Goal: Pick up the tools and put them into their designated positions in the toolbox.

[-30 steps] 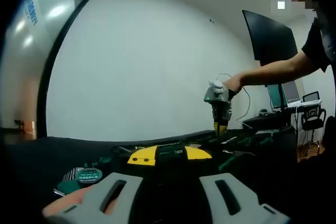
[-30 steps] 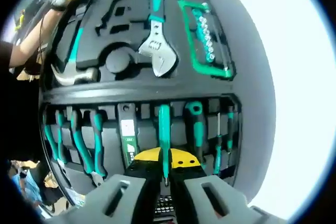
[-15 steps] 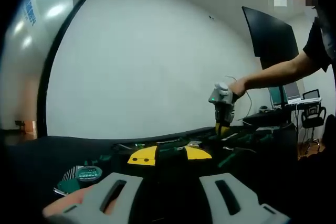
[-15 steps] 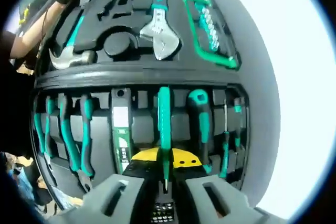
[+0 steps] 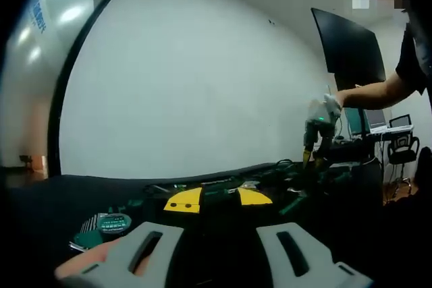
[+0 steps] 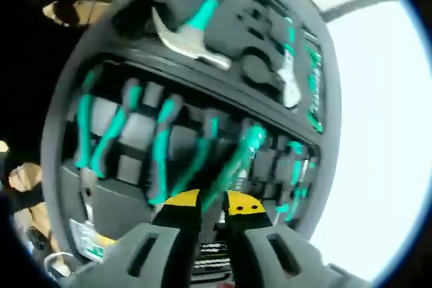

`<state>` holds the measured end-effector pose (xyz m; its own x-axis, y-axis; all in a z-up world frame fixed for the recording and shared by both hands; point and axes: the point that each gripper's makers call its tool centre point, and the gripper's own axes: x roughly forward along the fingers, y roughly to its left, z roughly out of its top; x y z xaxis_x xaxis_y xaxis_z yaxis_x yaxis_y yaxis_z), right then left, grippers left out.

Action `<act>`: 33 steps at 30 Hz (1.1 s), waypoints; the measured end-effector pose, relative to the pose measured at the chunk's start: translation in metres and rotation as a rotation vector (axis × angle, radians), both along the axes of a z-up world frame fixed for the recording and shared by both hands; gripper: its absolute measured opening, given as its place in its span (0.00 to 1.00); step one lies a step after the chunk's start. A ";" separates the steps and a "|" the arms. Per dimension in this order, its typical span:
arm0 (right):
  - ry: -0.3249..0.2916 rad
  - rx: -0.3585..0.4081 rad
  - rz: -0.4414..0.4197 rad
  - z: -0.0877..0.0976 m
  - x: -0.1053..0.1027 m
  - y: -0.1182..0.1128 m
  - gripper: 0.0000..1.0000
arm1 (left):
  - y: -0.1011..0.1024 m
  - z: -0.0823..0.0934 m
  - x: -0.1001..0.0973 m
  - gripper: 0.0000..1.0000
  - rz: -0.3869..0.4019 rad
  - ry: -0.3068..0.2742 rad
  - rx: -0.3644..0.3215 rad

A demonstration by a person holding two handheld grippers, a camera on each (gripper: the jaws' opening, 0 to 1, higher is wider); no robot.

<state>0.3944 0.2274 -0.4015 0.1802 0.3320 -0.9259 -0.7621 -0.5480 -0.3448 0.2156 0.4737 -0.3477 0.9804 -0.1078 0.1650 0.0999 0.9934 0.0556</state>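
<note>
The open black toolbox (image 6: 317,187) lies under my right gripper (image 6: 212,234), with foam slots holding teal-handled tools. My right gripper is shut on a teal-handled screwdriver (image 6: 233,163), which slants up to the right over the row of screwdriver slots; the picture is blurred. A hammer (image 6: 185,38), an adjustable wrench (image 6: 288,82) and pliers (image 6: 101,133) rest in their slots. In the left gripper view, a person's hand holds my right gripper (image 5: 317,129) over the toolbox (image 5: 297,180) at the right. My left gripper (image 5: 219,237) stands open low over the black table, nothing between its fingers.
A green and black round tool (image 5: 108,224) lies on the black table (image 5: 67,193) at the left. A dark monitor (image 5: 347,48), a laptop (image 5: 368,121) and a chair (image 5: 403,148) stand at the far right. A white wall lies behind.
My right gripper has moved to the right over the toolbox and rolled, so its view has turned. The screwdriver in it now slants. The left gripper has held still.
</note>
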 end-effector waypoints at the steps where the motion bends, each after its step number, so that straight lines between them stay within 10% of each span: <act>1: 0.036 0.033 -0.037 0.006 0.000 0.002 0.12 | 0.000 -0.001 0.000 0.15 0.001 0.003 0.001; 6: 0.341 0.119 -0.344 0.021 -0.002 0.006 0.16 | 0.001 -0.003 0.001 0.15 0.005 0.012 0.002; 10: 0.406 0.125 -0.458 0.013 0.000 0.009 0.15 | -0.002 -0.003 0.001 0.15 0.006 0.016 0.007; 21: 0.343 0.066 -0.394 -0.003 -0.005 0.008 0.10 | -0.003 -0.004 0.001 0.15 0.004 0.022 0.009; 33: 0.039 0.008 -0.154 0.003 0.057 0.034 0.10 | -0.002 -0.004 0.000 0.15 0.002 0.020 0.009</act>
